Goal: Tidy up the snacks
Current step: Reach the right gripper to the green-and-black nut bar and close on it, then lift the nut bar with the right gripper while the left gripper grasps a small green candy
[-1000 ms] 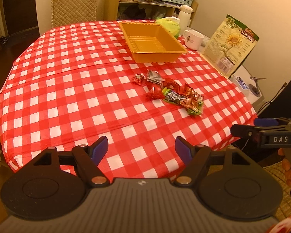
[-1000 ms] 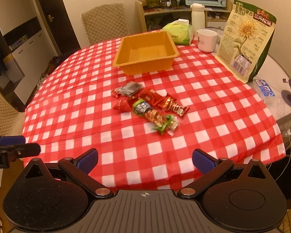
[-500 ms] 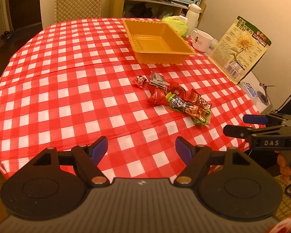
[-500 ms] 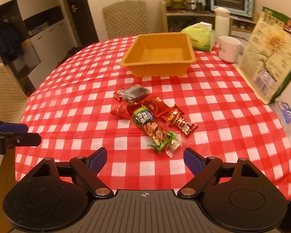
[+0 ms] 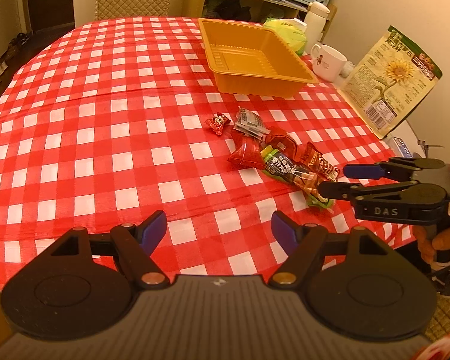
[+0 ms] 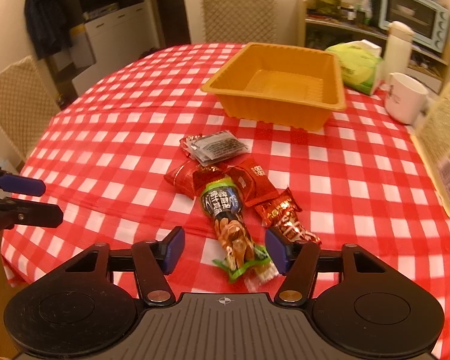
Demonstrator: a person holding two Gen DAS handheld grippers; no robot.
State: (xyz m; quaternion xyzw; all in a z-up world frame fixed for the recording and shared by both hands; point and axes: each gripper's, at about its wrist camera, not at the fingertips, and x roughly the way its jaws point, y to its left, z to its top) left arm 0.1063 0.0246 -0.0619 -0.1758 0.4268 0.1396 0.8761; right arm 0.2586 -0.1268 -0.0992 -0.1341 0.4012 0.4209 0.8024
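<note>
Several wrapped snacks lie in a pile on the red checked tablecloth (image 5: 105, 138): a long green and blue packet (image 6: 229, 216) (image 5: 291, 172), red packets (image 6: 255, 180) (image 5: 249, 150), a grey sachet (image 6: 219, 147) (image 5: 249, 121) and a small red candy (image 5: 216, 122). An empty orange tray (image 6: 280, 85) (image 5: 255, 57) stands behind them. My right gripper (image 6: 225, 247) is open, its fingers on either side of the long packet's near end, and it also shows in the left wrist view (image 5: 333, 180). My left gripper (image 5: 219, 229) is open and empty above the table's near edge.
A white mug (image 6: 403, 97), a white flask (image 6: 399, 46), a green tissue pack (image 6: 357, 66) and a tall sunflower-seed bag (image 5: 390, 81) stand at the right. Chairs (image 6: 240, 12) stand behind and at the left. A toaster oven (image 6: 414, 15) sits on a shelf.
Both grippers have moved forward over the table. The right gripper has come down to the snack pile and now straddles the long packet's near end. The snacks have not moved.
</note>
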